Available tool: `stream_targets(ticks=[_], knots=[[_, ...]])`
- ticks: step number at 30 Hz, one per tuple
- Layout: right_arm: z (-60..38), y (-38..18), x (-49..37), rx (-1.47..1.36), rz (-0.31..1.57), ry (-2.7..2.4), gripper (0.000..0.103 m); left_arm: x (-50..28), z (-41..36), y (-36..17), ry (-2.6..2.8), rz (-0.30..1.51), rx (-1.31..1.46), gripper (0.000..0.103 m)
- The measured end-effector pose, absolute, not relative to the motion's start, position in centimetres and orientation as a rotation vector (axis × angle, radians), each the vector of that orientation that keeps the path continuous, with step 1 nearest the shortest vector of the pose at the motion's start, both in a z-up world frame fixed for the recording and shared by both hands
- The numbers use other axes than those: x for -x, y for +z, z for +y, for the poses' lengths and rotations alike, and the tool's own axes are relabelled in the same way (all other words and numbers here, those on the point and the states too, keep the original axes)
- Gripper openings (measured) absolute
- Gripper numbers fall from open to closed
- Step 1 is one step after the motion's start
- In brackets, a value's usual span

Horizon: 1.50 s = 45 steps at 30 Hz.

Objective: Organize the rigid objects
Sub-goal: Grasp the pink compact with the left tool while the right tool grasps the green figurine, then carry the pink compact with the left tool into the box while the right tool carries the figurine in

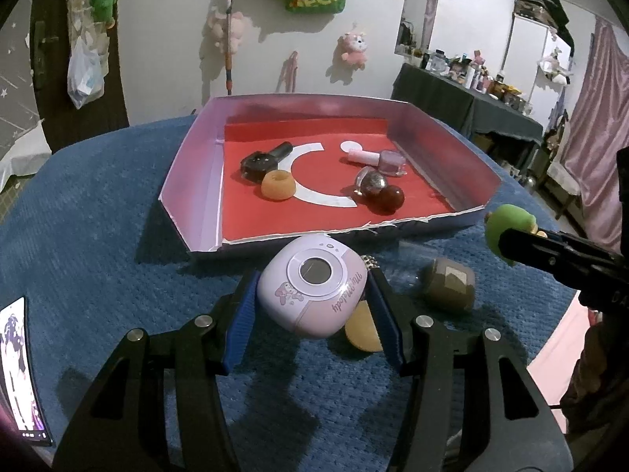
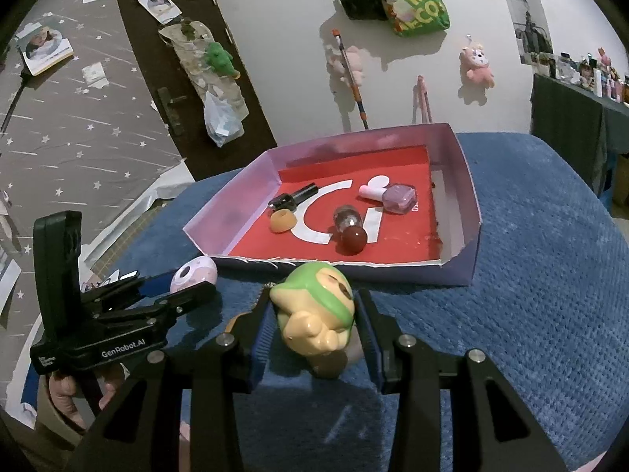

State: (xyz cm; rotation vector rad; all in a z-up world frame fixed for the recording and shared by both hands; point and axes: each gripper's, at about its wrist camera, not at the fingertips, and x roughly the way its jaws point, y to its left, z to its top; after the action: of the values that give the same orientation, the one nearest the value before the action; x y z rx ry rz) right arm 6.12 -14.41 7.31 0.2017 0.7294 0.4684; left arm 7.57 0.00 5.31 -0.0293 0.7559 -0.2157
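Observation:
My left gripper (image 1: 312, 295) is shut on a lilac My Melody case (image 1: 312, 287), held just above the blue cloth in front of the red-floored box (image 1: 196, 181). It also shows in the right wrist view (image 2: 193, 273). My right gripper (image 2: 314, 322) is shut on a green-and-cream toy figure (image 2: 316, 310), also in front of the box (image 2: 458, 181); the toy shows in the left wrist view (image 1: 507, 228). The box holds a black bottle (image 1: 263, 159), an orange ring (image 1: 278, 185), a lilac polish bottle (image 1: 383, 160), a silver piece (image 1: 369, 183) and a dark red ball (image 1: 391, 198).
On the blue cloth (image 1: 98, 216) lie a brown jar (image 1: 450, 283) and a yellow disc (image 1: 363, 332) right of my left gripper. A phone (image 1: 19, 369) lies at the cloth's left edge. A cluttered dark table (image 1: 471, 90) stands at the back right.

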Motion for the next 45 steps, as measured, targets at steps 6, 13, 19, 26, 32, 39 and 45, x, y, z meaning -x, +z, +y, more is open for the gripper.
stream_targets(ticks=[6, 13, 19, 26, 32, 39, 45], knots=[[-14.5, 7.3, -6.2, -0.206, 0.733, 0.479, 0.043, -7.7, 0.0, 5.5, -0.217, 0.752, 0.034, 0.053], [-14.2, 7.5, -6.5, -0.202, 0.735, 0.486, 0.043, -8.1, 0.2, 5.5, -0.215, 0.751, 0.038, 0.053], [-13.9, 7.5, -6.8, -0.200, 0.736, 0.490, 0.043, -8.2, 0.2, 5.5, -0.215, 0.749, 0.038, 0.053], [-13.7, 7.8, -7.3, -0.196, 0.734, 0.494, 0.043, -9.1, 0.5, 5.9, -0.216, 0.746, 0.037, 0.053], [-13.6, 7.9, -7.7, -0.192, 0.734, 0.495, 0.043, -9.8, 0.5, 6.1, -0.220, 0.748, 0.042, 0.053], [-13.4, 8.0, -8.4, -0.191, 0.737, 0.495, 0.043, -11.1, 0.3, 6.2, -0.226, 0.752, 0.040, 0.053], [-13.2, 8.2, -9.5, -0.189, 0.744, 0.497, 0.043, -12.4, 0.3, 6.3, -0.229, 0.757, 0.043, 0.053]])
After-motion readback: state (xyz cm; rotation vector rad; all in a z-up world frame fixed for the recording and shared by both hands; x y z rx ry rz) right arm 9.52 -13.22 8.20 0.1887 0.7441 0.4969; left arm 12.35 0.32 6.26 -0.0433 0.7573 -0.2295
